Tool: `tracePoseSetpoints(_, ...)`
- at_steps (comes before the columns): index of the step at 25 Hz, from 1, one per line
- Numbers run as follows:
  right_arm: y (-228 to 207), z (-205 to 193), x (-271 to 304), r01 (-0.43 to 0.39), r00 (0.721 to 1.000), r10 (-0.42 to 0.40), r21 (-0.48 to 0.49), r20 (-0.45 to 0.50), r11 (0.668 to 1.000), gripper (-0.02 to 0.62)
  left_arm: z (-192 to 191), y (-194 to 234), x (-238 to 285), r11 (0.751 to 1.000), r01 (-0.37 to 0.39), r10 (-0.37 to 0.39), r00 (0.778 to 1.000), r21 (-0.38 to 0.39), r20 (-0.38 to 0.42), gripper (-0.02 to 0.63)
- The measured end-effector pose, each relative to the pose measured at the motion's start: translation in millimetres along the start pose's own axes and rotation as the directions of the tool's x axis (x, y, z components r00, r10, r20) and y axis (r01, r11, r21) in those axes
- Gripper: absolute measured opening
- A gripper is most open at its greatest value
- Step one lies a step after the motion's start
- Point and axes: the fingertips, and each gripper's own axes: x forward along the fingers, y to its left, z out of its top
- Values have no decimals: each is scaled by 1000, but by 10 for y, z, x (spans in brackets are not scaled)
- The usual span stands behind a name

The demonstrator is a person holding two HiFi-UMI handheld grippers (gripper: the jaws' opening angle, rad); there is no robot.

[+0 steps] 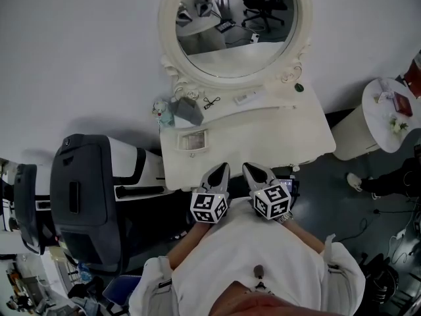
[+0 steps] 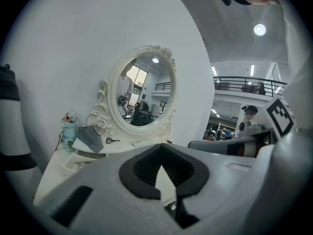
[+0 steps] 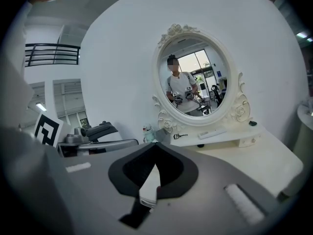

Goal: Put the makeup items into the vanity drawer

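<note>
A white vanity table (image 1: pixel 263 140) stands against a plain white wall, seen from above by the person facing it. An oval mirror (image 1: pixel 233 25) in a carved white frame rises from the back of the table and reflects the person and the room behind. To the left of the table is a large black and white machine or chair (image 1: pixel 85 196); to the right is a small round white side table (image 1: pixel 388 114). At the table's near edge the left gripper (image 1: pixel 222 168) and the right gripper (image 1: pixel 250 168) are held side by side, close together, both pointing toward the mirror. Each has its jaws closed with nothing between them. The makeup items lie well beyond them on the raised shelf (image 1: pixel 276 96) under the mirror: a grey pouch (image 1: pixel 189 110) and a pale green jar (image 1: pixel 163 112) with a little white figure on top at the left end, then a black eyelash curler (image 1: pixel 211 102), a flat white stick (image 1: pixel 250 98), and a small dark round piece (image 1: pixel 299 87) at the right end
</note>
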Motion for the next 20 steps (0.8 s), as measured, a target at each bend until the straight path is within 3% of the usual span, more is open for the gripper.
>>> tracePoseSetpoints(6, -68, 17, -105, -37, 999, 37, -38, -16, 999, 6, -4, -158, 50, 1000, -28, 28, 1000, -11, 11, 6)
tracePoseSetpoints(20, -915, -97, -949, -57, 998, 57, 18, -18, 998, 6, -382, -1293, 474, 999, -37, 38, 999, 26, -22, 6)
